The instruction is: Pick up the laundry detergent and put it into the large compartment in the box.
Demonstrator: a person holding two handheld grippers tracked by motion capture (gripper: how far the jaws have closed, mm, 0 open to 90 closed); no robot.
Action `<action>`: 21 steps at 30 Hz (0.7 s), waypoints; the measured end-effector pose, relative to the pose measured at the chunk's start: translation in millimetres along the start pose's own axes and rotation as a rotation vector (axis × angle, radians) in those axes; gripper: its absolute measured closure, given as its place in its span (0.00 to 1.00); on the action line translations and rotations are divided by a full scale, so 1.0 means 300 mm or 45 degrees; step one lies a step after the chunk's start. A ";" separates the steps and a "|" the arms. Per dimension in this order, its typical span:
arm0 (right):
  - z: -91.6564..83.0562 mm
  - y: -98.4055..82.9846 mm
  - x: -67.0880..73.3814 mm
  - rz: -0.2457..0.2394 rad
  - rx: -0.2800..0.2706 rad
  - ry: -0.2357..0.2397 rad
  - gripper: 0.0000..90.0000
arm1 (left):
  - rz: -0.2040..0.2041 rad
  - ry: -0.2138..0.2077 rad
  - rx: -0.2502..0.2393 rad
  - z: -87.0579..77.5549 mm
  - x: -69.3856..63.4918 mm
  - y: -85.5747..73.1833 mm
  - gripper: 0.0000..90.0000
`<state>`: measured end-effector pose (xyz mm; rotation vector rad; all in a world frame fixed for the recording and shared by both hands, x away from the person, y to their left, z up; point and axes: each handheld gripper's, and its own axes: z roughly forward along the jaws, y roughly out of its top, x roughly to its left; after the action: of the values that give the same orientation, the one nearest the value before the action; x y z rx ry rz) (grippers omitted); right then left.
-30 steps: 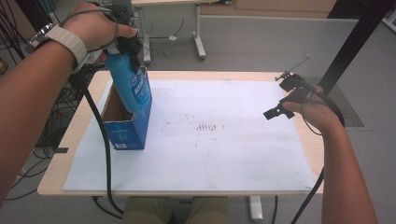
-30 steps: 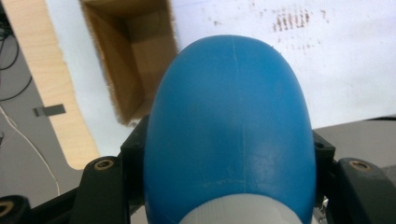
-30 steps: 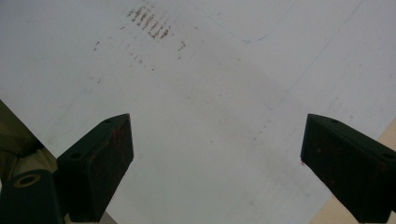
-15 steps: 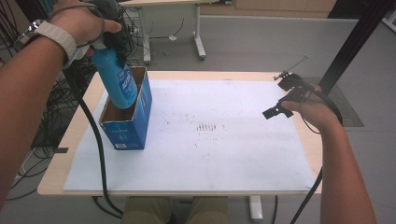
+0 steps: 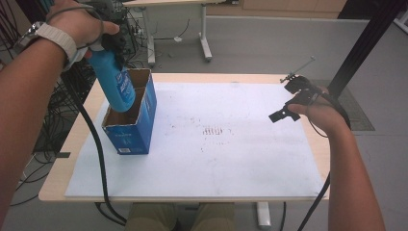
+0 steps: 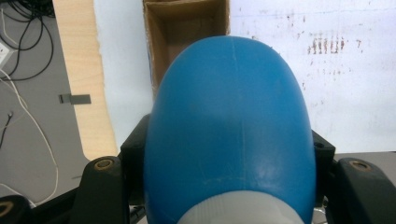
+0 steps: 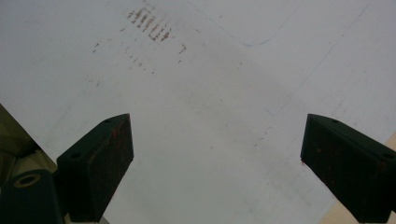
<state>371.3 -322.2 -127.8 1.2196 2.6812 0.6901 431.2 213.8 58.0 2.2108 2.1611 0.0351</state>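
Left hand-held gripper (image 5: 108, 45) clamped on neck end of blue bottle (image 5: 115, 82); jaws pressed against both sides of bottle body. Bottle hangs below gripper, long axis near upright, tilted slightly, base dipping into open top of blue cardboard box (image 5: 132, 130). Box mouth directly beneath gripper, seen past bottle shoulder in left gripper view (image 6: 187, 28). Judgement: coming move runs along bottle axis, straight up or down. Right hand-held gripper (image 5: 288, 108) jaws wide apart, empty, well apart over white sheet (image 5: 240, 159) on desk (image 5: 82, 139); left hand nearer.
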 end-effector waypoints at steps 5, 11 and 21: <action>0.001 0.001 -0.002 0.002 0.001 -0.002 0.10 | -0.012 0.012 0.002 0.010 0.009 0.006 0.43; 0.005 0.008 -0.001 -0.001 0.002 0.001 0.10 | -0.014 0.008 -0.009 0.023 0.017 0.011 0.43; 0.014 0.007 -0.006 0.001 0.011 0.001 0.10 | -0.020 0.020 -0.001 0.062 0.027 0.031 0.43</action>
<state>375.1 -320.8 -130.9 1.2228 2.6870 0.6803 441.5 221.3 39.7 2.1997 2.1858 0.0528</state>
